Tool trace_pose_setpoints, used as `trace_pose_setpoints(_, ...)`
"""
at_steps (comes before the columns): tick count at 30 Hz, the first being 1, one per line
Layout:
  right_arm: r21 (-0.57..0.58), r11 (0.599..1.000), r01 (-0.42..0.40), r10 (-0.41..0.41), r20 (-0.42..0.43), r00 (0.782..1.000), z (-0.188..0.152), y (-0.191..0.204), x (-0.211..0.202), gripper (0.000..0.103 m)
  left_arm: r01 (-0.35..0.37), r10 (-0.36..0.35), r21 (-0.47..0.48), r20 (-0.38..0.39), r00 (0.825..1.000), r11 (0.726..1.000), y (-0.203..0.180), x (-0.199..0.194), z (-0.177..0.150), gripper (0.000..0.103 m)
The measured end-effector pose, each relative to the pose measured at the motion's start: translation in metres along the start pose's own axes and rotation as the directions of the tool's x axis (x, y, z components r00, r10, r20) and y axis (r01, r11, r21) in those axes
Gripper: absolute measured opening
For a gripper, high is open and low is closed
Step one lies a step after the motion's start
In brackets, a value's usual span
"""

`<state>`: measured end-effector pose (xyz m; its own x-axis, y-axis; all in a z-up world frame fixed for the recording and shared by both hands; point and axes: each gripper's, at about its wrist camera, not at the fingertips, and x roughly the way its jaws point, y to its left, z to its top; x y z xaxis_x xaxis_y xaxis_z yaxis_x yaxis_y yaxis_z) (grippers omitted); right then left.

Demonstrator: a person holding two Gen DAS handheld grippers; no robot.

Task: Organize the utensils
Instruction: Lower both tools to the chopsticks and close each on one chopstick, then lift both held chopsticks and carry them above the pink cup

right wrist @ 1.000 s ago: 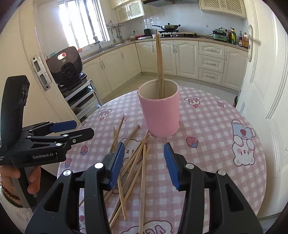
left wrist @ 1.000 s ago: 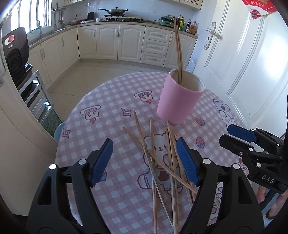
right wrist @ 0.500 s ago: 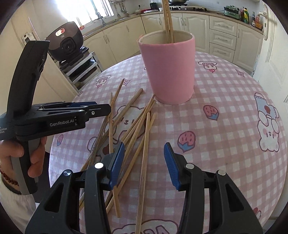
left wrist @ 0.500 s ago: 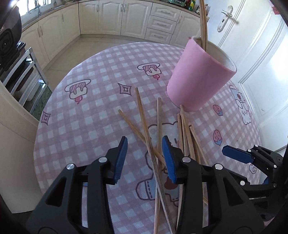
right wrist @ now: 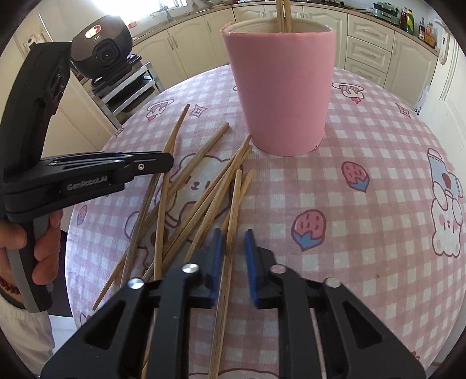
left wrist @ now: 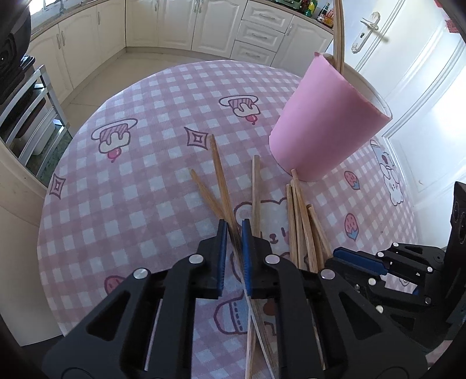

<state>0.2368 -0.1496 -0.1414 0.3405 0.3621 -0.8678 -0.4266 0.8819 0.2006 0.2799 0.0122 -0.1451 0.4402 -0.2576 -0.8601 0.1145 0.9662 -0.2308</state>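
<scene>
The left claw is low over the table. Its two blue pads are almost together, with one chopstick running between them. The pads look close to the stick on both sides, but I cannot tell if they are squeezing it yet. That stick points from the claw toward 11 o'clock.

The right claw is partly open. A long stick lies between its blue pads, close to the left pad. The right pad is apart from it, so the stick is not held.

More sticks lie loose in a crossed pile on the pink checked cloth. In the right view the pile is at 10 o'clock from the right claw. The left claw shows there too, at 9 o'clock, held in a hand.

The pink cup stands upright past the pile, at 12 o'clock in the right view and 2 o'clock in the left view. Two sticks stand in it. One loose stick tip touches the bottom of the cup
</scene>
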Motion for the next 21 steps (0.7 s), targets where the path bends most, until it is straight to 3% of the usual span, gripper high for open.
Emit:
trace_pose_setpoints(6, 0.023, 1.000, -0.019, 0.018, 0.046, 0.999, -0.002, -0.003, -0.011, 0.006, 0.032, -0.032, 0.016, 0.040, 0.999, 0.999, -0.003, -0.025, -0.002, 0.007)
trace_pose_setpoints(11, 0.037, 0.997, -0.066, 0.060, 0.132, 0.989, -0.001, -0.007, -0.046, 0.005, 0.061, -0.063, 0.033, 0.094, 0.994, 0.998, -0.011, -0.057, 0.000, 0.007)
trace_pose_setpoints(21, -0.014, 0.997, -0.078, 0.078, 0.359, 0.930, 0.014, 0.005, -0.140, 0.005, 0.112, -0.139, 0.112, 0.276, 0.951, 0.987, -0.041, -0.143, 0.007, 0.006)
